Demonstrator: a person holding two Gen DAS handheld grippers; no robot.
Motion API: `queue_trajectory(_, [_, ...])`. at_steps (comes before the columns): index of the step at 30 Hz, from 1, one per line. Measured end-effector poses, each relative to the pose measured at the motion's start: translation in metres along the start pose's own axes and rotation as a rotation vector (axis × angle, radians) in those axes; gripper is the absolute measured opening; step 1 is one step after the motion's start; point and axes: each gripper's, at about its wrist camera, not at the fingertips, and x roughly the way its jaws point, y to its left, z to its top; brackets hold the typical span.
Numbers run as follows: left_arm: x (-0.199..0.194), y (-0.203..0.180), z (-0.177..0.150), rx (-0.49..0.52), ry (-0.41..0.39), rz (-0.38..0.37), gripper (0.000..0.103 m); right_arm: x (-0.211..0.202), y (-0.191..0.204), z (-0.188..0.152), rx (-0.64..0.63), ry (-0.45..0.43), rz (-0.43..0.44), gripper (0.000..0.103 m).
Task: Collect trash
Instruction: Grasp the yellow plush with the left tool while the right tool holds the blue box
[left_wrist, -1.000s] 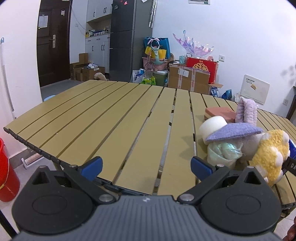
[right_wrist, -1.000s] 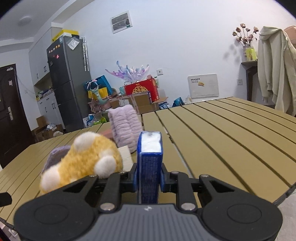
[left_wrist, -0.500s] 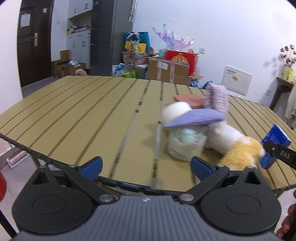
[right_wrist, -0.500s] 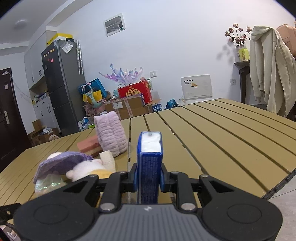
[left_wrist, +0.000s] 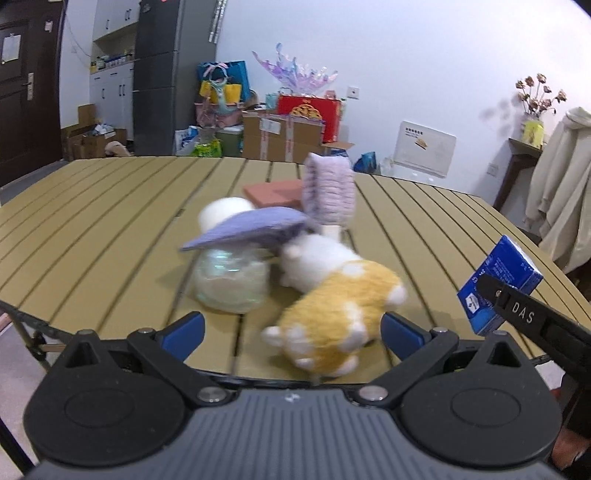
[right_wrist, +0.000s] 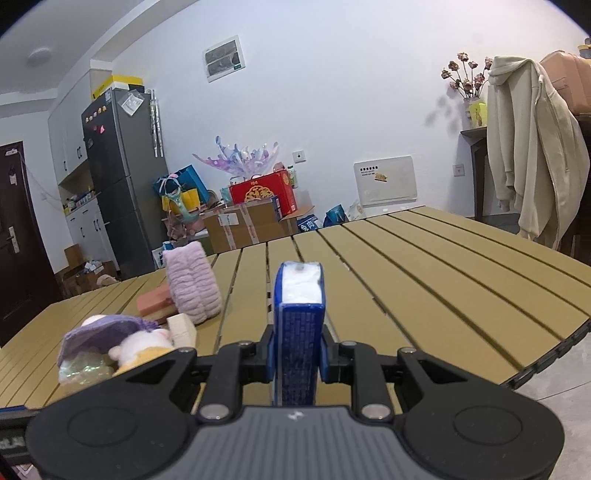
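Since a second ago the left gripper (left_wrist: 291, 326) has been swinging across the near edge of the table (left_wrist: 110, 236), so the pile of things that was sitting off to one side of its view is now lying straight ahead of it, and the right gripper (right_wrist: 296, 356) has been drawing back from the pile while keeping its hold. The left gripper's blue-padded fingers (left_wrist: 183, 328) are standing wide apart with nothing between them, hanging just off the near edge of the table. The right gripper is squeezing a small blue tissue pack (right_wrist: 298, 325) between its pads, holding it upright with its white open end pointing away from the camera; in the left view the same pack (left_wrist: 498, 284) is showing raised over the table's near right corner, clear of the surface. A yellow and white plush toy (left_wrist: 332, 317) is lying close to the near edge, blurred in the left view, touching a cloudy plastic jar (left_wrist: 231, 280) beside it. A purple cloth (left_wrist: 247, 230) is draping over the jar and a white ball (left_wrist: 225, 212) behind it. Further toward the middle of the table a fuzzy lilac pouch (right_wrist: 192, 286) is standing upright against a flat pink block (right_wrist: 155, 301), with a small pale wooden block (right_wrist: 181, 326) just in front of it. Boxes and bags (right_wrist: 243, 218) are crowding the floor by the far wall next to a fridge (right_wrist: 122, 177), and a cream hoodie (right_wrist: 532, 162) is hanging beyond the table's right edge.
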Motion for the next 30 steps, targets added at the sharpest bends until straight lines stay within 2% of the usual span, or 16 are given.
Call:
queue_trajectory(6, [0.028,-0.024,0.007,0.022,0.023,0.018,0.103,-0.002,-0.019,0.004,0.015,0.000,0.003,0.021])
queue_trajectory(12, [0.049,-0.034,0.009,-0.003,0.072,0.032,0.103,0.004,-0.030,0.005,0.015,0.014,0.019,0.021])
queue_trajectory(16, [0.057,-0.039,0.003,-0.018,0.069,0.065,0.103,0.010,-0.035,0.006,0.050,0.032,0.042,0.021])
queue_trajectory(22, [0.068,-0.046,-0.001,-0.001,0.077,0.088,0.103,0.014,-0.031,0.006,0.009,0.020,0.041,0.021])
queue_trajectory(25, [0.069,-0.049,-0.005,0.026,0.067,0.109,0.095,0.017,-0.026,0.002,-0.025,0.017,0.028,0.021])
queue_trajectory(29, [0.063,-0.048,-0.007,0.039,0.041,0.099,0.083,0.020,-0.022,0.000,-0.051,0.016,0.035,0.021])
queue_trajectory(30, [0.062,-0.048,-0.007,0.042,0.033,0.102,0.083,0.020,-0.021,-0.001,-0.056,0.016,0.036,0.021])
